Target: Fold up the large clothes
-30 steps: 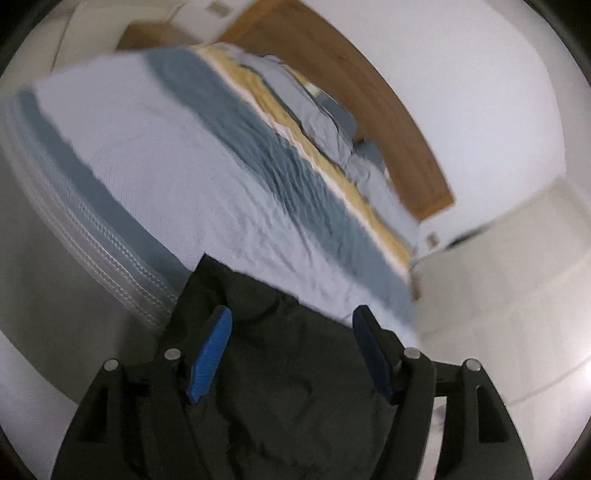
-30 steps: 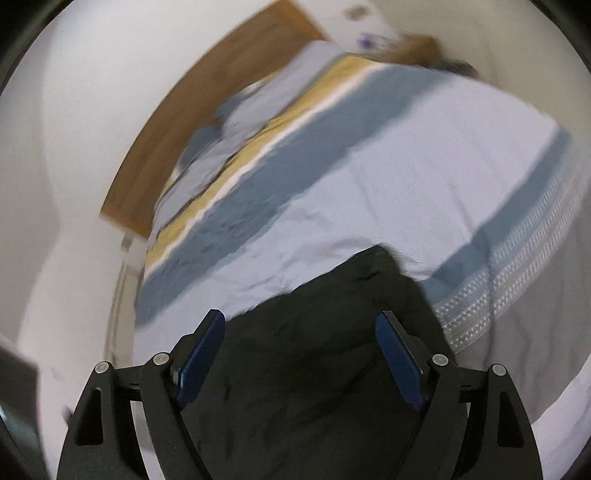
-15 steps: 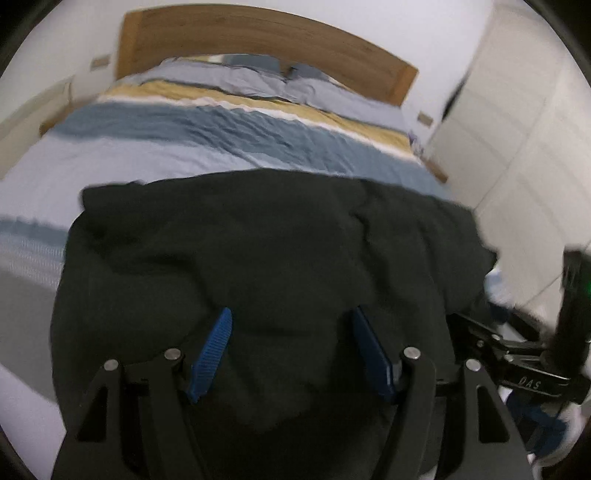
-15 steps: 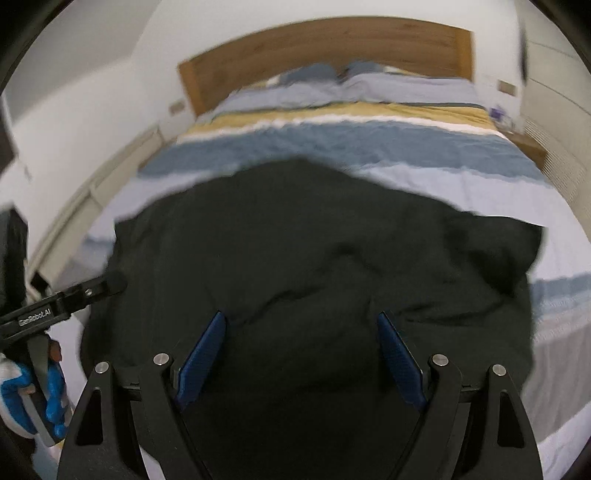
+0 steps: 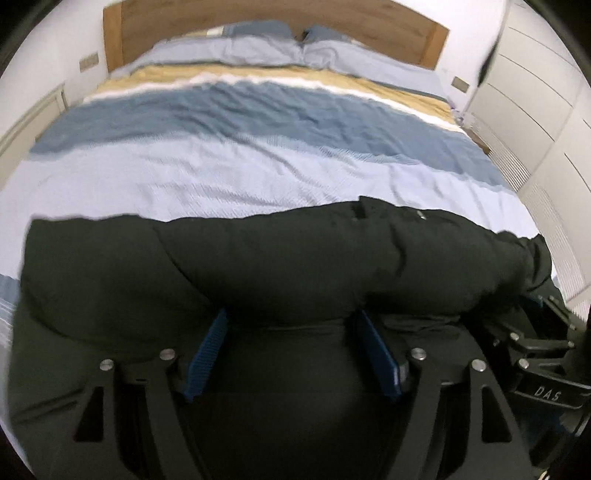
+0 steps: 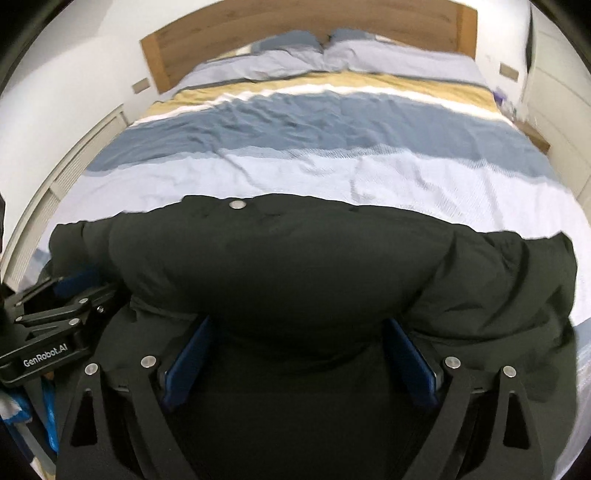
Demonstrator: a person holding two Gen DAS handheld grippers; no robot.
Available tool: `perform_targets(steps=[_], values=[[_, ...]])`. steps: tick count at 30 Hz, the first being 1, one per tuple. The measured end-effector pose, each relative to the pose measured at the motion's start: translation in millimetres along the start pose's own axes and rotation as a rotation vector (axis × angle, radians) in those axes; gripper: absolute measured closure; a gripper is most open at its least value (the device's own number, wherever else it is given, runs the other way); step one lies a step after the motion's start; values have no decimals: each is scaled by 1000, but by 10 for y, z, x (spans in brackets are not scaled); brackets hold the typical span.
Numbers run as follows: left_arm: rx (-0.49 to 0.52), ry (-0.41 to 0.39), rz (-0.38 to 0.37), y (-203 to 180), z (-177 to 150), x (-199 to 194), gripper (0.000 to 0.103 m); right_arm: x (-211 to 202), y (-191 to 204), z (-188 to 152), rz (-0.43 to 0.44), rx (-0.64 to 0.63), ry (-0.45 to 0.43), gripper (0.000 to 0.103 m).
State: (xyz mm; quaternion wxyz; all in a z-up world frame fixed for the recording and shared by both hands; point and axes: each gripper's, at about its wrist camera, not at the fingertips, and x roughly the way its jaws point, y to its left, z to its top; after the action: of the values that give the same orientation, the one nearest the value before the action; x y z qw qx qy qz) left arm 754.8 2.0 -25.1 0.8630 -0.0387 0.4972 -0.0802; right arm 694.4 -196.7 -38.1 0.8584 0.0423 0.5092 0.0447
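Since the earlier frames, both cameras had swung from a tilted view of the bed to a level one facing the headboard, and the black padded coat (image 5: 280, 266) had dropped from hanging between the jaws to lying across the foot of the bed. It now formed a thick, puffy roll running from side to side over the pale blue part of the bedspread (image 5: 236, 177), with its near edge spilling toward the cameras. A silver snap button (image 6: 237, 204) showed on the coat's upper surface in the right wrist view.

The left gripper (image 5: 291, 332) had its blue-padded jaws opening; coat fabric bulged between them, but whether the pads pressed on it could not be told. The right gripper (image 6: 299, 339) was likewise opening, its jaws standing wide with fabric between and apparently clear of the pads. Each gripper appeared at the edge of the other's view, side by side along the coat's near edge; the left one bore white lettering on its black body.

Beyond the coat, the bedspread showed bands of pale blue, darker blue, white and mustard yellow. Two blue-grey pillows (image 5: 258, 44) rested against a wooden headboard (image 5: 236, 14). White walls surrounded the bed, with white panelled cupboards (image 5: 546, 122) along the right side.
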Motion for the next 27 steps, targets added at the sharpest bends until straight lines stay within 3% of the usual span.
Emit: perform_targets(steps=[9, 16, 20, 24, 27], values=[[-13, 24, 22, 11, -29, 351, 26, 466, -74, 9, -25, 16, 18, 5], [-46, 83, 19, 247, 39, 204, 25, 333, -180, 30, -21, -17, 48, 5], [-102, 96, 64, 563, 45, 82, 25, 170, -569, 3, -50, 59, 34, 5], [-156, 129, 145, 931, 33, 9, 25, 77, -1054, -55, -141, 169, 49, 5], [-203, 149, 231, 1220, 15, -80, 25, 49, -1414, -91, -245, 229, 106, 5]])
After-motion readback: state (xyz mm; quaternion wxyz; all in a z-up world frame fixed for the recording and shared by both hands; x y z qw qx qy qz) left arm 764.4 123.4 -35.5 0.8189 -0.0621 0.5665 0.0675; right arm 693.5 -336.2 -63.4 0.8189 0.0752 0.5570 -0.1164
